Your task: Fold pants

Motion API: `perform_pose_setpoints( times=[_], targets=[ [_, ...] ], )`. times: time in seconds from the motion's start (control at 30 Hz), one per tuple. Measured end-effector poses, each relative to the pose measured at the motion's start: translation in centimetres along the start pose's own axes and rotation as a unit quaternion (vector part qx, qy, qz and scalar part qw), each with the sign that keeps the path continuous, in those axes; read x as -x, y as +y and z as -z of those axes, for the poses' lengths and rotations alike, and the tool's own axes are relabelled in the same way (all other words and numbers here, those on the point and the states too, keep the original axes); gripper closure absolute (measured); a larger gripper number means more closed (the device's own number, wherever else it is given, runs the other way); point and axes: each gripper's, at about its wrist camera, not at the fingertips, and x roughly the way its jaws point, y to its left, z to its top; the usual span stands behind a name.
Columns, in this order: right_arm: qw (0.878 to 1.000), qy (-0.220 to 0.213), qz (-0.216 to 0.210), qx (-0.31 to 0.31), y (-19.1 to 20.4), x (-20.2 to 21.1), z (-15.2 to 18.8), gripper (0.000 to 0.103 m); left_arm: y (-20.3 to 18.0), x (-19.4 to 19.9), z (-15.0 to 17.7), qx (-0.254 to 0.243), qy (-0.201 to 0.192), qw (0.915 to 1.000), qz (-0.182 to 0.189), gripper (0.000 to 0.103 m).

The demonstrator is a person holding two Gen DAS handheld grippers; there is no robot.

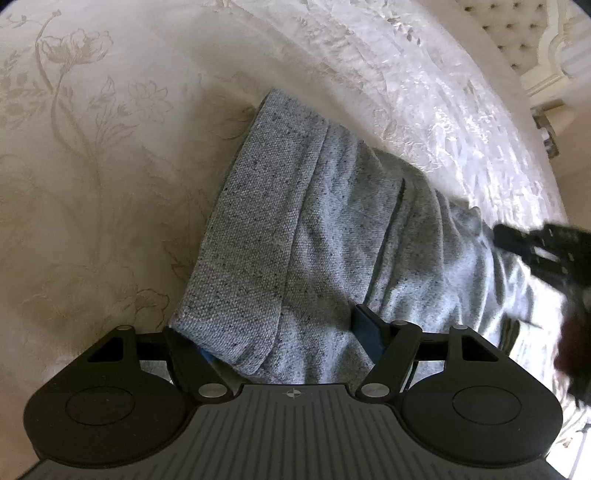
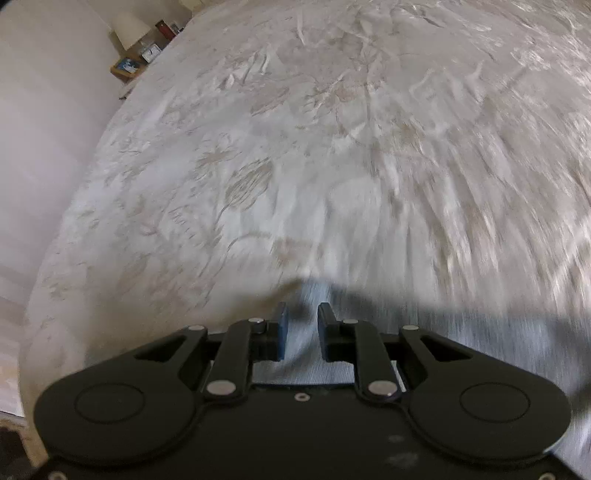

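Observation:
Grey speckled knit pants [image 1: 295, 221] lie lengthwise on a cream floral bedspread [image 1: 92, 184], folded along their length. My left gripper [image 1: 273, 332] holds a thick fold at the near end. Its jaws stand wide, and cloth fills the gap and drapes over the left finger. In the left wrist view, my right gripper [image 1: 517, 240] shows blurred at the right edge, on the pants' far side. In the right wrist view, my right gripper [image 2: 303, 314] has narrow jaws pinching a ridge of the grey pants [image 2: 480, 332] at the cloth's edge.
The bedspread [image 2: 295, 147] stretches wide ahead of the right gripper. A tufted headboard [image 1: 509, 26] stands at the far right in the left wrist view. Beside the bed's far left corner stand a nightstand [image 2: 127, 66] and lamp [image 2: 129, 29].

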Motion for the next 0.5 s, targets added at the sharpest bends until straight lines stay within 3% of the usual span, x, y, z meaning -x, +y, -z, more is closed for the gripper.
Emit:
perform_pose_setpoints(
  times=[0.3,0.4,0.5],
  targets=[
    [0.996,0.081,-0.02,0.038,1.2,3.8,9.7,0.083,-0.4,1.1,0.9,-0.013,-0.033,0.9993,-0.008,0.048],
    [0.992,0.118,-0.015,0.039,1.1,3.9,13.1,0.083,-0.9,1.7,1.1,-0.031,-0.044,0.9985,-0.014,0.053],
    [0.991,0.129,-0.013,0.036,1.0,4.1,15.4,0.083,-2.1,2.7,1.2,-0.058,-0.059,0.9963,-0.022,0.06]
  ],
)
